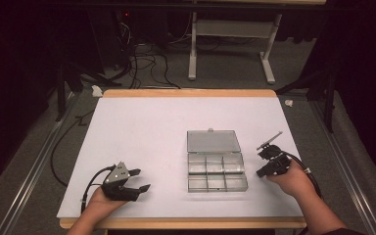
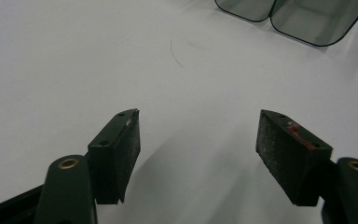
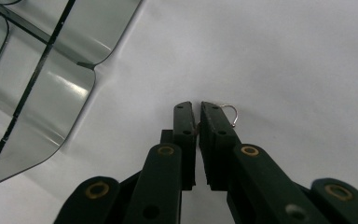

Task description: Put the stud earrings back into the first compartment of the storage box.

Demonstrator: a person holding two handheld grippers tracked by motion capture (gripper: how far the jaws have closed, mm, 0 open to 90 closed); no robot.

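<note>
Nearest the camera, the person's forearms come in over the near edge of the white surface (image 1: 142,122), which sits on a wooden table in a dark room with cables and a white frame on the floor beyond. A clear compartment box (image 1: 217,167) lies open near its middle. Just right of it, the right gripper (image 3: 197,108) has its fingers pinched together on a small wire hook (image 3: 230,113); I judge the hook is being carried to a compartment, calling for a gentle drop inside. Well apart, the left gripper (image 2: 198,135) rests wide open, empty.
</note>
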